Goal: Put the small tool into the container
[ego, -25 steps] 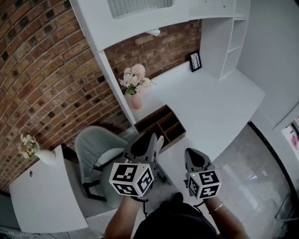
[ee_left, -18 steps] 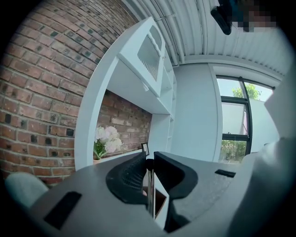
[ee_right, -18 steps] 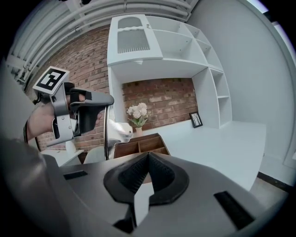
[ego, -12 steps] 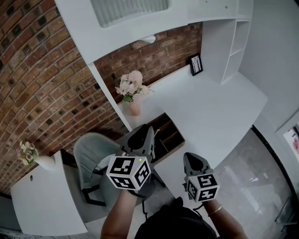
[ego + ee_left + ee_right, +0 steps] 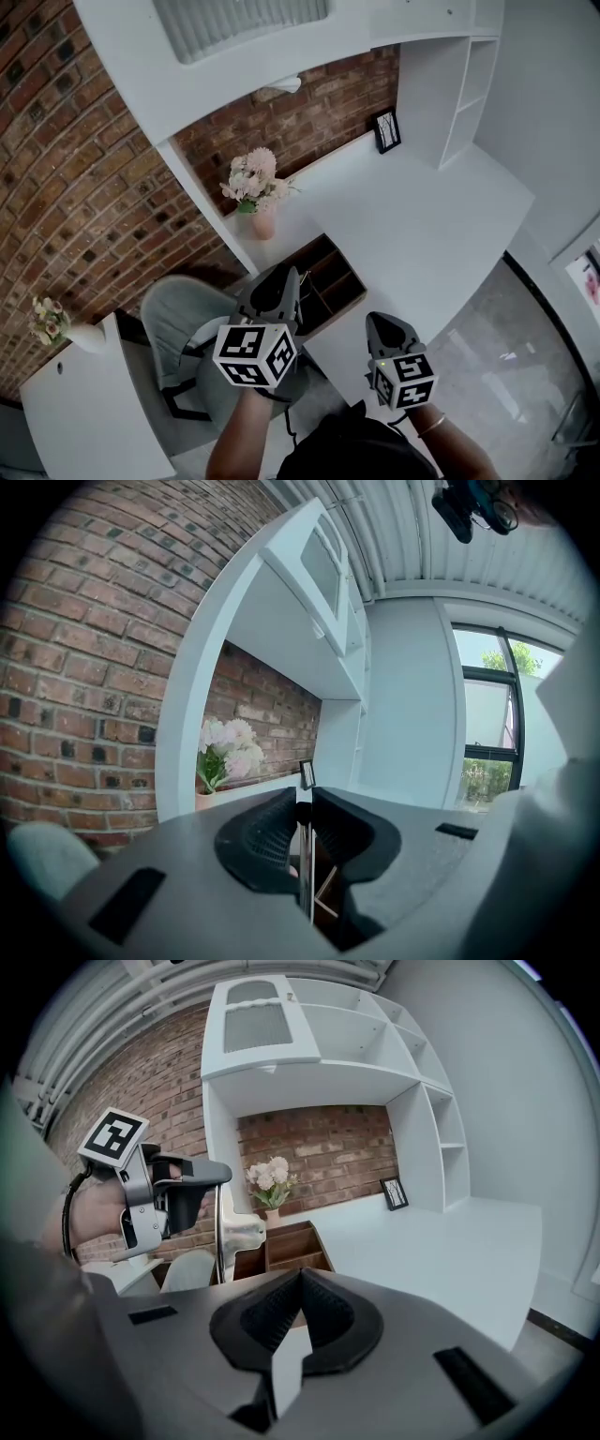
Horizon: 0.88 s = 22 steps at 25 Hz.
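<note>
**Tool held beside the container**

The tool (image 5: 239,1232) is clamped in the left gripper (image 5: 302,803). In the left gripper view its thin metal shaft (image 5: 306,864) is seen pinched upright between the two pads, with a dark tip showing just above them. In the right gripper view the shaft is seen hanging straight down from the left gripper (image 5: 192,1174), with a shiny, wider metal part at its lower end. The tool is kept in the air, just left of the container (image 5: 292,1244); it is not inside it.

The container (image 5: 323,279) is a brown wooden box with several open compartments. It is placed at the near left edge of the white desk (image 5: 422,225). In the head view the tips of the left gripper (image 5: 284,281) are seen just beside its near left corner.

The right gripper (image 5: 300,1274) is closed, its jaws met at the tips with nothing between them. In the head view it (image 5: 382,323) is held to the right of the left gripper, above the near edge of the desk.

A vase of flowers (image 5: 255,202) is set on the desk beyond the container, by the brick wall. A small frame (image 5: 385,131) is propped at the far end. A grey chair (image 5: 178,314) is placed left of the grippers.
</note>
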Tool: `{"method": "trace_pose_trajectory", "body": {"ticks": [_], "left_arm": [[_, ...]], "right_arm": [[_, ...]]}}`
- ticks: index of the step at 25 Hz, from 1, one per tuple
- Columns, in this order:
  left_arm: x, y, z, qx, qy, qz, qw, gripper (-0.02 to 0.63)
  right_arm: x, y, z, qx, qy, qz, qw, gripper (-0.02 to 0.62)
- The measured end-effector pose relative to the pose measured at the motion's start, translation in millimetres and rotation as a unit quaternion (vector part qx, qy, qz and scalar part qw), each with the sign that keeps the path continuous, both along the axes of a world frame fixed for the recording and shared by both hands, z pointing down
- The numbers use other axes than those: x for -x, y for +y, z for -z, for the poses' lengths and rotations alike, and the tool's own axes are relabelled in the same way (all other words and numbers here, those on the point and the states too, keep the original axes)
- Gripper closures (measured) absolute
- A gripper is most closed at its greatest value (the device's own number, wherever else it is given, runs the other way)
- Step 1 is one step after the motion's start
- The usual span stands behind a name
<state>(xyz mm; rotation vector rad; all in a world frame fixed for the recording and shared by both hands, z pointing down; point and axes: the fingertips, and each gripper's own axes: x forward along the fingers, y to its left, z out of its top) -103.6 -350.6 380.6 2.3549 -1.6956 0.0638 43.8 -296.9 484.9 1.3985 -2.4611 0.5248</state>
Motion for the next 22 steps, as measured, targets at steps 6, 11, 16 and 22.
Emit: {"method": "trace_pose_trajectory", "body": {"ticks": [6, 11, 16, 22], "left_arm": [[1.7, 2.7, -11.6, 0.008, 0.008, 0.004, 0.9999, 0.548], [2.6, 8.4, -20.6, 0.015, 0.012, 0.01, 0.9998, 0.549], [3.0, 14.9, -31.3, 0.026, 0.006, 0.013, 0.9996, 0.548], [3.9, 20.1, -43.0, 0.034, -0.005, 0.018, 0.9992, 0.548]], "right_arm": [[0.6, -0.3, -2.3, 0.003, 0.002, 0.003, 1.0, 0.592], [-0.3, 1.4, -5.6, 0.006, 0.004, 0.004, 1.0, 0.591], [-3.0, 2.7, -8.2, 0.009, 0.003, 0.0, 1.0, 0.591], [-2.3, 4.7, -8.6, 0.009, 0.002, 0.0, 1.0, 0.591]]}}
